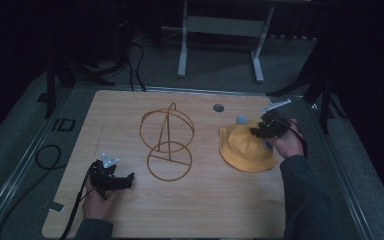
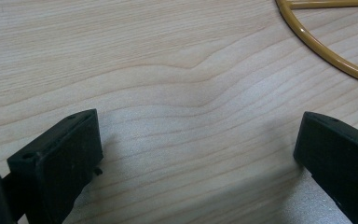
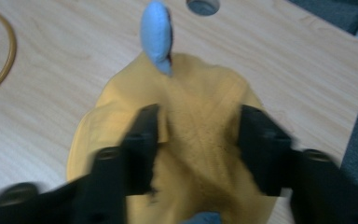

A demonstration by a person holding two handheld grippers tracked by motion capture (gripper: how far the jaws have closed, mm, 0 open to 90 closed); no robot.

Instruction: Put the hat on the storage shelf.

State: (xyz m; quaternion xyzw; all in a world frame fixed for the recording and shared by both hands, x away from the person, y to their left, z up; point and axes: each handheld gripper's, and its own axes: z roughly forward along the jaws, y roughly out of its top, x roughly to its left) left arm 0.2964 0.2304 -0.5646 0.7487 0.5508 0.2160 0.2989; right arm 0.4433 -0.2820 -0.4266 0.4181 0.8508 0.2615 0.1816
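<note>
Left gripper (image 1: 130, 181) jaws wide, empty | right gripper (image 3: 198, 130) jaws astride yellow hat (image 3: 205, 154), parted | no writing legible

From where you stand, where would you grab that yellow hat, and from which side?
I'd pinch the soft crown of the yellow hat from above. It lies flat on the table, so its brim gives little edge to catch, while the crown's cloth bunches up. The right gripper already sits open over it, one jaw on each side of a fold.

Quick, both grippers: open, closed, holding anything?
Left gripper: open, holding nothing, low over the table.
Right gripper: open, jaws astride the yellow hat, not clamped.
</note>
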